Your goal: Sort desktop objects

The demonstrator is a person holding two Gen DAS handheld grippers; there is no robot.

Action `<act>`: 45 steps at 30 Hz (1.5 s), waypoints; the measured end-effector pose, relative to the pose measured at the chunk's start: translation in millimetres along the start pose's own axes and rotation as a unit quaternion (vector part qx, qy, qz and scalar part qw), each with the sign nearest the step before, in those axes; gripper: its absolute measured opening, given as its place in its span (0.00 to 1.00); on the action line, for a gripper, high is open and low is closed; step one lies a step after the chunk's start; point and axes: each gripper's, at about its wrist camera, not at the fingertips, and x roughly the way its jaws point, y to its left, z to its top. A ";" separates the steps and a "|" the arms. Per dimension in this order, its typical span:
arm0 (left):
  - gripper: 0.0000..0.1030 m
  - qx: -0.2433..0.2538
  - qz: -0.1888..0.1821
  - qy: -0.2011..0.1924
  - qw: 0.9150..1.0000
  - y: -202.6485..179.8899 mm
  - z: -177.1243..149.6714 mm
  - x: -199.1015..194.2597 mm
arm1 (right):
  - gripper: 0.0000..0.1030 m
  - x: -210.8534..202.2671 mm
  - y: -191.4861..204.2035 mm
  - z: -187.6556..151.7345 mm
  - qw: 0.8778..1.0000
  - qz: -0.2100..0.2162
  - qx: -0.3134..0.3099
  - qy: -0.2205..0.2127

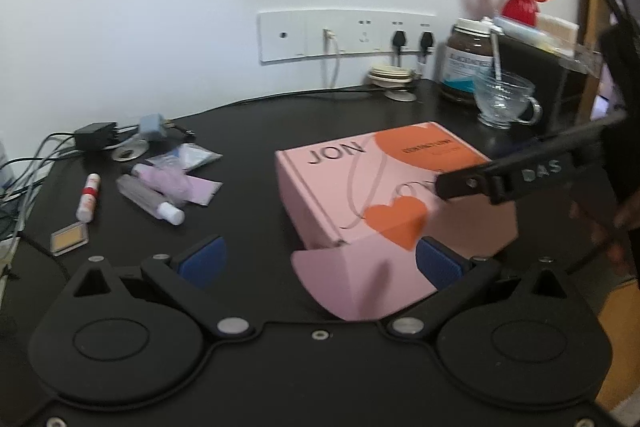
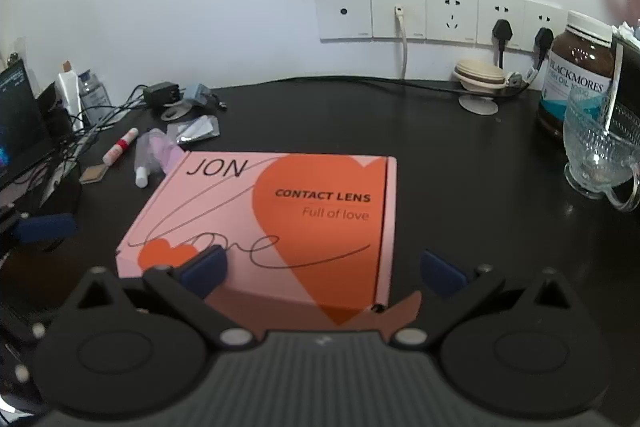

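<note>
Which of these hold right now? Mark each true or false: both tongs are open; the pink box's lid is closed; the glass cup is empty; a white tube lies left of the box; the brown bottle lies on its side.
1. Left tongs and right tongs are both open. True.
2. The pink-and-orange cardboard box has its lid closed. True; a side flap sticks out.
3. The clear glass cup is empty. False: a spoon stands in it.
4. A white red-banded tube lies left of the box. True.
5. The brown supplement bottle lies sideways. False: it stands upright.
</note>
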 end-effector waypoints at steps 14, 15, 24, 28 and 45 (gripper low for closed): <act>1.00 -0.076 0.015 0.028 0.997 27.1 3.9 20.0 | 0.99 1.5 -5.4 -2.7 1.000 0.010 0.020 -0.001; 1.00 -0.081 0.010 0.029 0.996 28.6 4.2 21.2 | 0.99 1.6 -5.7 -3.0 1.000 0.010 0.021 -0.001; 1.00 -0.081 -0.030 0.044 0.995 21.7 2.4 33.4 | 0.99 2.5 -9.9 -3.3 0.999 0.022 0.026 0.002; 1.00 -0.073 -0.055 0.054 0.994 14.3 4.3 42.3 | 0.99 4.0 -12.8 -2.4 0.999 0.030 0.028 0.005; 1.00 -0.065 -0.089 0.053 0.992 -6.4 7.3 67.1 | 0.99 16.6 -19.8 9.6 0.998 0.049 0.036 0.024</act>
